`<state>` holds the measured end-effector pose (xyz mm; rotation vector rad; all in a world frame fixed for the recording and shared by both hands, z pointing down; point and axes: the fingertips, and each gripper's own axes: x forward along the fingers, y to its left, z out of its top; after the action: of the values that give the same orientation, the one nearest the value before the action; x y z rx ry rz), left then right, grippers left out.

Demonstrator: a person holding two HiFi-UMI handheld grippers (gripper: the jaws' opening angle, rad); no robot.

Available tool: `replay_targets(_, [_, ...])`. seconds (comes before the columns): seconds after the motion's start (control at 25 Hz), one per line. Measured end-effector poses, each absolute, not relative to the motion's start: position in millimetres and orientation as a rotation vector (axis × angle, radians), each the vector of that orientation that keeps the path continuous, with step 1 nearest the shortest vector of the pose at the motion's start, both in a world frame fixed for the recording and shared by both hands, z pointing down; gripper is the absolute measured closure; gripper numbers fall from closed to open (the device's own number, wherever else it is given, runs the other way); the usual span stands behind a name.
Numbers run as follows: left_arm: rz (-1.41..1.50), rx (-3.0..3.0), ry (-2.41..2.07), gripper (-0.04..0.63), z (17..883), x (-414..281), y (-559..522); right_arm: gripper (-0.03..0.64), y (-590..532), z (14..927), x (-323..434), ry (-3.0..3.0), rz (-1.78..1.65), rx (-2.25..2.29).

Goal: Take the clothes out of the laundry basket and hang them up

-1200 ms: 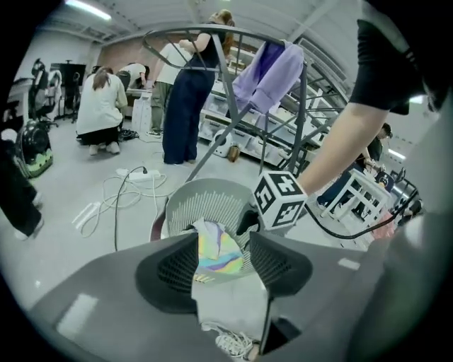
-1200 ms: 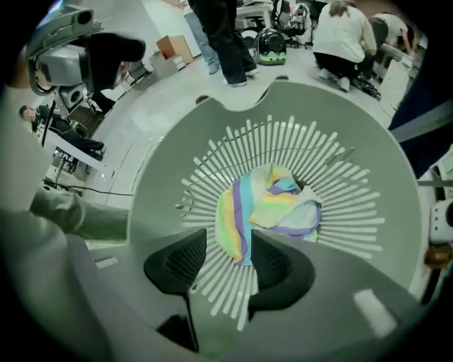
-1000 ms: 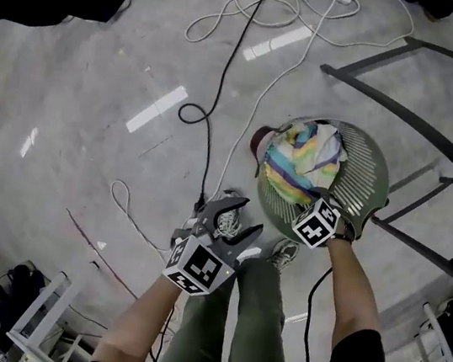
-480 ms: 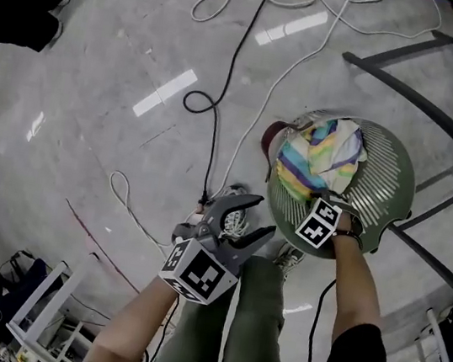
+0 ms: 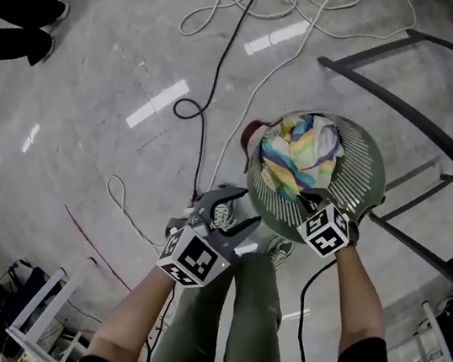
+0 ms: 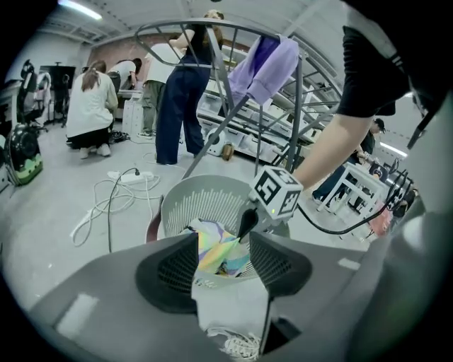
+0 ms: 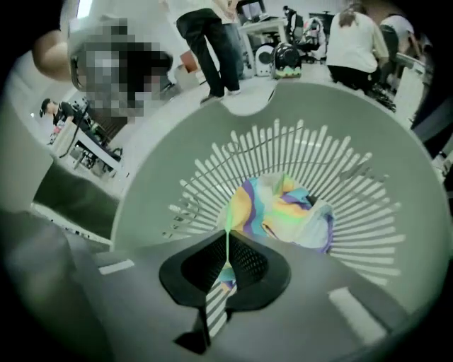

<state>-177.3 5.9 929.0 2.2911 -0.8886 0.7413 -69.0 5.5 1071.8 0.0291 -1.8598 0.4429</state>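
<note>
**Right gripper (image 7: 225, 267) pinches the striped cloth (image 7: 279, 212)**

Head view: the cloth lies in the basket (image 5: 371, 169) on the floor (image 5: 86, 154).
Left gripper view: the left gripper (image 6: 223, 260) has its jaws apart, holding nothing.
Right gripper view: the jaws have just closed on a fold of cloth.

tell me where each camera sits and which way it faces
Head view: on the person's head, steeply down at the laundry basket; both forearms, legs, left gripper and right gripper show.
Left gripper view: on that gripper, facing the basket across its open fingers; the right forearm shows.
Right gripper view: on that gripper, looking into the basket; its fingers have just closed on the striped garment.
All share basket and garment.
</note>
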Motion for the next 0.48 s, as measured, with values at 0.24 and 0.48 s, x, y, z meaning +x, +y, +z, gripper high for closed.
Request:
replay_targets(0.24, [0.764,2.299,-0.884,0.396,891.5,-170.6,-2.9,0.603,-32.1,956.5,-59.9,-2.016,0.568,0.255])
replay_targets(0.48, [0.786,2.351,-0.856,0.396,847.9,-162.9,-8.4,0.603,-51.9,844.9,-55.3,-2.142,0.612,0.369])
